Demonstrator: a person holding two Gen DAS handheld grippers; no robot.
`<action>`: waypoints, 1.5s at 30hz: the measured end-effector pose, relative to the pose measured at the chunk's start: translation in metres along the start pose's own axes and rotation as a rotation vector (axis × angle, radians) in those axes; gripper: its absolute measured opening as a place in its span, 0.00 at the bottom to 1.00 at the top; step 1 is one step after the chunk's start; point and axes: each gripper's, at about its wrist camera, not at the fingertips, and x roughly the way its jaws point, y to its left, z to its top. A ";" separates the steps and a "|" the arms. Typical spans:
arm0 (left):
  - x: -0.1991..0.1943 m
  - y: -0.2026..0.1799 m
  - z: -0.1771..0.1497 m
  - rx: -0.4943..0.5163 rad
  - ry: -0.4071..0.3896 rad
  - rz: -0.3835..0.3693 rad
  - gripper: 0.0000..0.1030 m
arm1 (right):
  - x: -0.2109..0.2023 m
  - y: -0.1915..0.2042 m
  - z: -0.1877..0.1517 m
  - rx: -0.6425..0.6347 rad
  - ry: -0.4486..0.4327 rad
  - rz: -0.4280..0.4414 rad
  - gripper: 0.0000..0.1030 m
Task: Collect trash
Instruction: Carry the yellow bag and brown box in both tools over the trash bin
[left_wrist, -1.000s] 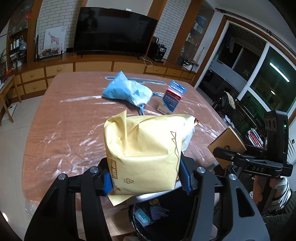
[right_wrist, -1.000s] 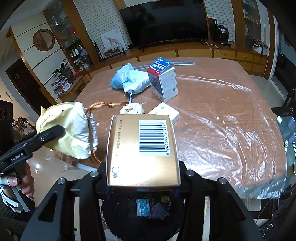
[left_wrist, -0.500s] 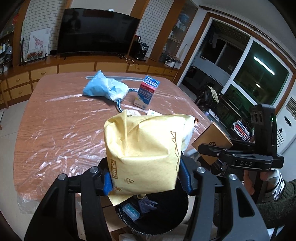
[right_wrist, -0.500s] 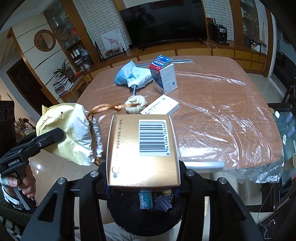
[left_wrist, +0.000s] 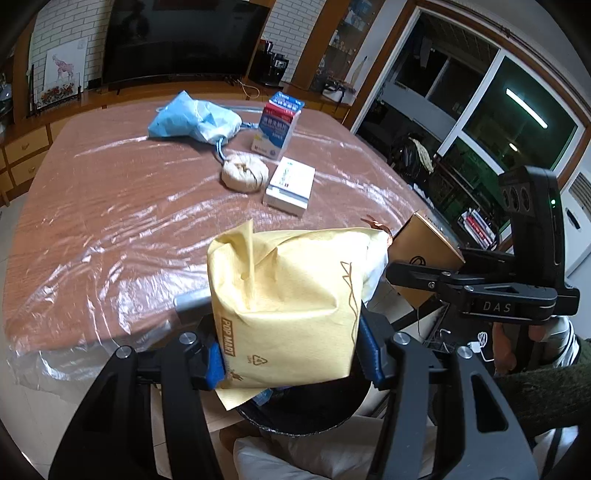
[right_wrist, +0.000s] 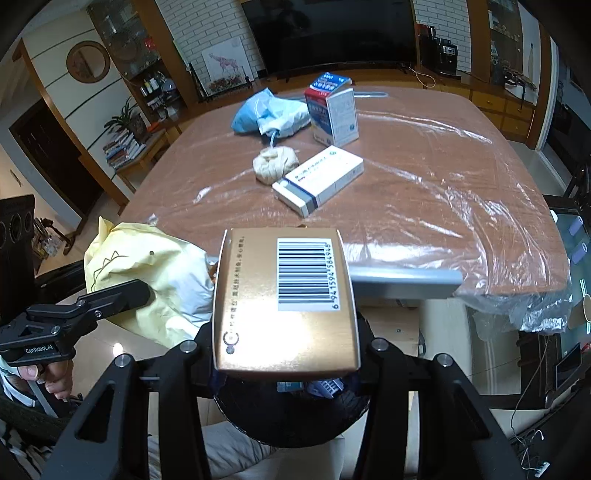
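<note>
My left gripper (left_wrist: 291, 360) is shut on a crumpled yellow paper bag (left_wrist: 284, 299), which hangs above a black trash bin (left_wrist: 306, 413). My right gripper (right_wrist: 286, 365) is shut on a gold box (right_wrist: 284, 299) with a barcode, held above the same bin (right_wrist: 291, 417). Each view shows the other gripper beside it: the gold box (left_wrist: 424, 254) at the right, the yellow bag (right_wrist: 147, 284) at the left. Some trash lies in the bin. Both loads hang just off the near edge of the table (left_wrist: 110, 206).
On the plastic-covered table (right_wrist: 424, 192) lie a blue plastic bag (right_wrist: 271, 112), an upright blue-and-white carton (right_wrist: 332, 109), a flat white box (right_wrist: 319, 179) and a beige crumpled wad (right_wrist: 275, 164). A TV and wooden cabinets line the far wall. A hand (right_wrist: 48, 373) grips the left tool.
Both grippers have drawn back from the table and sunk a little with their loads. The table's near edge has come into view, and the bin sits more directly under each load.
</note>
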 end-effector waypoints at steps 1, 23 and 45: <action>0.001 0.000 -0.001 0.001 0.003 0.002 0.55 | 0.001 0.000 -0.002 -0.002 0.005 -0.001 0.45; 0.024 -0.009 -0.029 0.072 0.095 0.063 0.55 | 0.015 0.002 -0.036 -0.011 0.082 -0.022 0.45; 0.060 -0.009 -0.050 0.123 0.205 0.110 0.55 | 0.045 -0.001 -0.052 -0.034 0.164 -0.056 0.45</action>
